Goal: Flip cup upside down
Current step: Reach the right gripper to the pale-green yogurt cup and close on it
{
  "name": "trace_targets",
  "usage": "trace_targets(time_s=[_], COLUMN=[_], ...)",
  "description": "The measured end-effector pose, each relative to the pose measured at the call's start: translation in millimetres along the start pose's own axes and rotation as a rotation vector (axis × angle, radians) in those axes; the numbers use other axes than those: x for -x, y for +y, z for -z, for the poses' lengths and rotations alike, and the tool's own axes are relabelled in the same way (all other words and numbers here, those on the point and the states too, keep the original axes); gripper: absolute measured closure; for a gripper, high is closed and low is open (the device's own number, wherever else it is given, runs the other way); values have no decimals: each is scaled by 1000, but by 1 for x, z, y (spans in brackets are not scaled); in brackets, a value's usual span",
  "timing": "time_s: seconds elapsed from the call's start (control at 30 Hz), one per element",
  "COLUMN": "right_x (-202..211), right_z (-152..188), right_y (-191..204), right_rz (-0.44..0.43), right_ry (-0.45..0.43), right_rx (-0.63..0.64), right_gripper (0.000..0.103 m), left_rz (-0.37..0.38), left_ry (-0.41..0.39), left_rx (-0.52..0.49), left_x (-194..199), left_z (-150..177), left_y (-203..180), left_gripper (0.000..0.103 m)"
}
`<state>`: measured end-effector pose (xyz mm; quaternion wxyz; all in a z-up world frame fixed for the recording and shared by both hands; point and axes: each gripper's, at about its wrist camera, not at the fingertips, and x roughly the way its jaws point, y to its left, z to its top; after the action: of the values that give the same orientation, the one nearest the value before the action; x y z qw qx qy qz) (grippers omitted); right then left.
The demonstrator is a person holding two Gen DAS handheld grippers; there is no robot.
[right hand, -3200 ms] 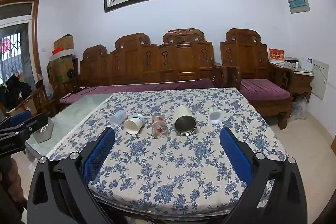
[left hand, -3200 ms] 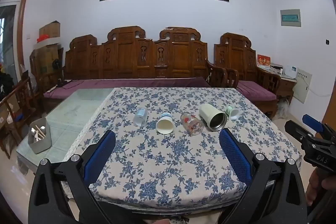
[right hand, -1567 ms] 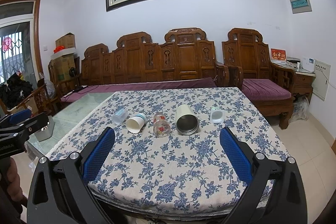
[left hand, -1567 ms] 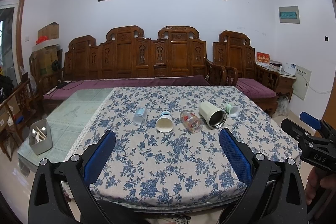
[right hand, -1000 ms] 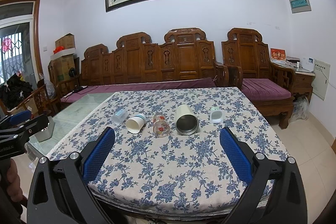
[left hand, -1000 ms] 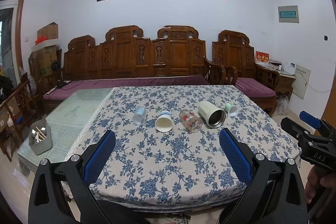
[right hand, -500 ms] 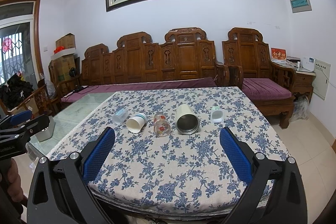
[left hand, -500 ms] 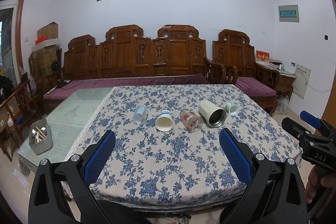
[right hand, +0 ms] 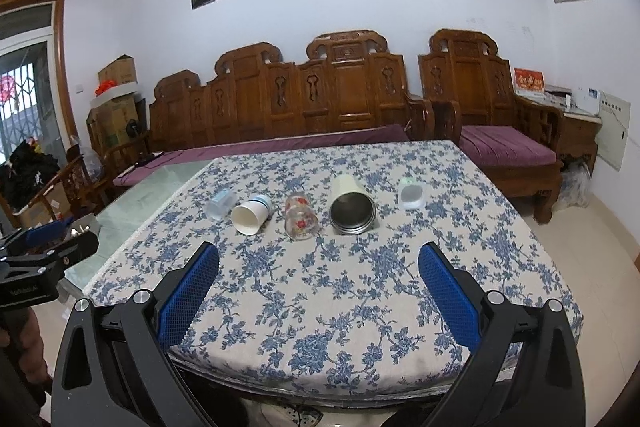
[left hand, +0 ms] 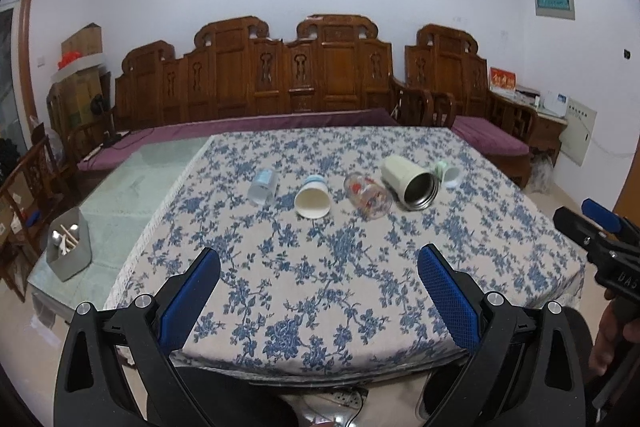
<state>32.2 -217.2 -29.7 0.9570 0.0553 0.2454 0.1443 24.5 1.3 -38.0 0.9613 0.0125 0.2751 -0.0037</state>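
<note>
Blue-padded left gripper and right gripper hover level before the table, jaws apart.

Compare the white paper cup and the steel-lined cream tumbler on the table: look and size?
The white paper cup is smaller, with a plain white inside and blue bands near its base; the cream tumbler is clearly bigger, with a dark metal interior and rim. The paper cup lies left of the tumbler. Both lie on their sides, mouths toward the cameras, untouched.

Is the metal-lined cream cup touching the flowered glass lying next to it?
Apart. The right wrist view shows patterned tablecloth between the cream cup and the flowered glass.
</note>
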Motion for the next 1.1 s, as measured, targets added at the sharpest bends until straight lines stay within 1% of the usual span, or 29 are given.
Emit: trace_targets(time_s=[0.2, 0.27, 0.43, 0.53, 0.63, 0.73, 0.93, 1.0, 1.1], right_x=[-16, -22, -45, -63, -85, -110, -158, -178, -202], right_z=[4, 4, -5, -13, -19, -26, -40, -46, -55], right_y=[-11, -14, -26, -38, -48, -59, -81, -89, -98], right_rz=[9, 7, 20, 31, 48, 71, 111, 124, 132], right_ry=[18, 22, 28, 37, 54, 83, 127, 145, 175], right_rx=[-8, -6, 1, -9, -12, -12, -16, -10, 5], right_gripper=[3, 3, 3, 3, 3, 5, 6, 6, 9], left_rz=[1, 11, 24, 47, 79, 86, 107, 132, 149], left_ry=[34, 59, 107, 129, 162, 188, 244, 258, 274], left_rx=[-17, -24, -58, -75, -68, -83, -129, -143, -191], left_x=[-17, -27, -54, -72, -93, -112, -154, -165, -186], left_z=[2, 0, -5, -10, -15, -18, -21, -21, -23], left_y=[-3, -4, -12, -18, -20, -23, -28, -29, -36], left_gripper=[8, 8, 8, 8, 8, 8, 8, 8, 8])
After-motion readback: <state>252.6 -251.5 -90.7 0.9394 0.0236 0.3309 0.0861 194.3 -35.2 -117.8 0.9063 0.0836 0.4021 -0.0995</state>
